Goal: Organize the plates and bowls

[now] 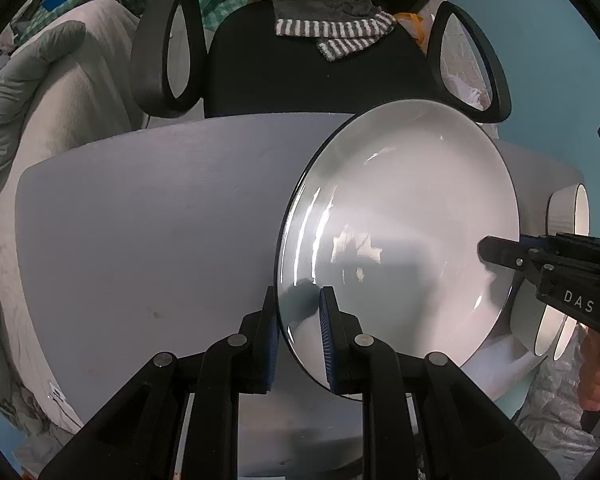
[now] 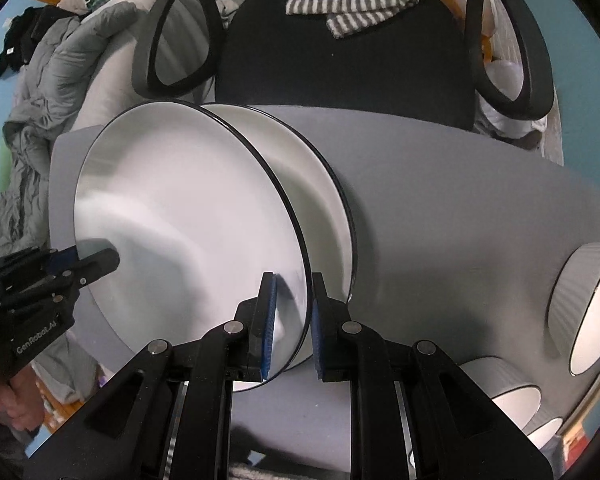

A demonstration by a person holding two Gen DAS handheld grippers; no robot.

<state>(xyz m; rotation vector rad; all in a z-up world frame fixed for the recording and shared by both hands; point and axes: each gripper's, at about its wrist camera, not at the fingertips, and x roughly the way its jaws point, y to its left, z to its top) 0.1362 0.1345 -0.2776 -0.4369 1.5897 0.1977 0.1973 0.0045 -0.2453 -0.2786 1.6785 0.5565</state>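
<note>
Plate (image 2: 187, 216), carried over the grey tabletop (image 2: 440, 200), is clamped at opposite rims by left tongs (image 1: 298, 320) at 9 o'clock and right tongs (image 2: 293, 312) at 3, seemingly directly above a second plate (image 2: 320, 200), with bowls (image 2: 584, 304) off toward 3.

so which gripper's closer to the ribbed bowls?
Right. The right gripper is clamped on the held plate at its rim on the side facing the ribbed bowls; the left gripper grips the opposite rim, a plate's width farther.
</note>
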